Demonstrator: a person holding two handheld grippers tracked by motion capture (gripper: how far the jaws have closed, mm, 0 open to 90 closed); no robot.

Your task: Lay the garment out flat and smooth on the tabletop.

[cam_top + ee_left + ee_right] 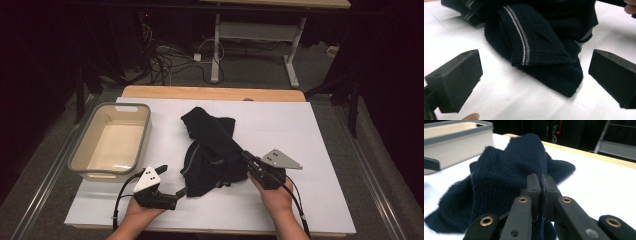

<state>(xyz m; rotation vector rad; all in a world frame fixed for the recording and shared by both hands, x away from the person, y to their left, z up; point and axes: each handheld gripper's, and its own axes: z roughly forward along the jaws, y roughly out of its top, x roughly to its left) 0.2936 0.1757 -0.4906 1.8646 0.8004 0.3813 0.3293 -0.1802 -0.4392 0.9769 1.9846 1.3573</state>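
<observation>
Two hand-held grippers work a dark knitted garment on a white table.

The dark navy ribbed knit garment [212, 150], edged with thin grey stripes, lies crumpled mid-table [300, 130], right of a beige plastic tub [145, 135] with a grey rim. The right gripper [541, 192] has its jaws clenched on the garment's right edge. The left gripper [534, 77] rests with jaws spread wide, a folded striped corner lying on the table between them, untouched.

White-topped table [300, 130] w/ dark knit garment [210, 150], prob. a sweater, grey-rimmed bin [142, 132].
</observation>
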